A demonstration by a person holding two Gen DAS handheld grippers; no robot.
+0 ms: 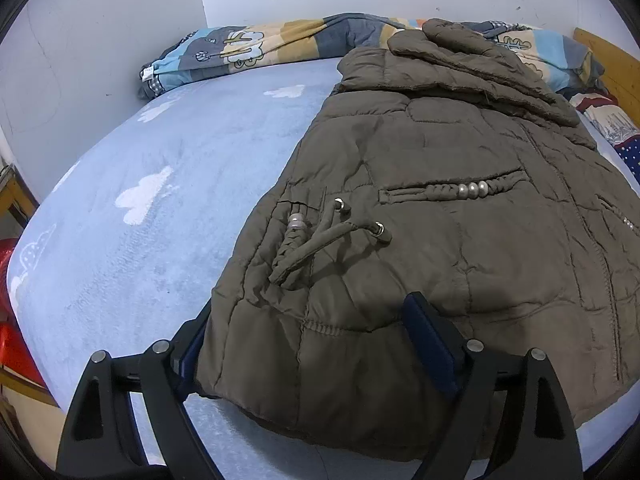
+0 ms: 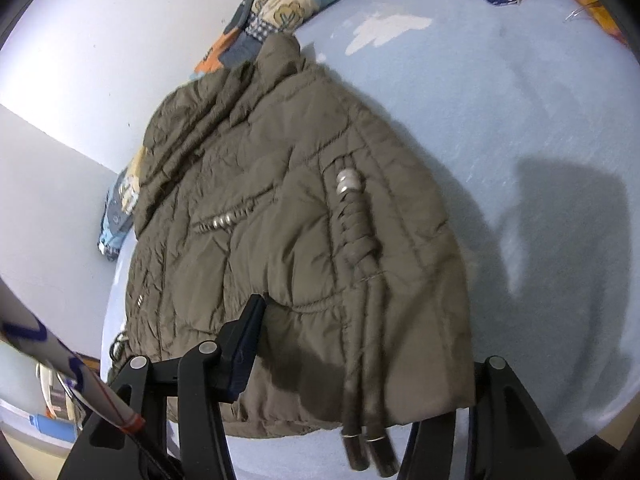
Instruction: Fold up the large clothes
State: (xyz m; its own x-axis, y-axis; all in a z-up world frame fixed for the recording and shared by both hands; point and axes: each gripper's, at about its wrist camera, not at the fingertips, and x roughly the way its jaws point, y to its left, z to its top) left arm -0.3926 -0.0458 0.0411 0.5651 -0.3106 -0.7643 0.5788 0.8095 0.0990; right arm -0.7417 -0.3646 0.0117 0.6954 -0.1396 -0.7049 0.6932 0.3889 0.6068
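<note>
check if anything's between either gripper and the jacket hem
Nothing visible. The left gripper and the right gripper each have the brown jacket hem lying directly between their open jaws. Only loose drawstrings hang over the hem at the right gripper; they are part of the jacket.

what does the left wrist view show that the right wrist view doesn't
Only the left wrist view: the wooden headboard and a red object beside the bed.

Only the right wrist view: a dark shadow on the sheet and a white pole with blue markings.

Both: the olive-brown quilted jacket on the light blue cloud-print sheet, its hem between open fingers.
</note>
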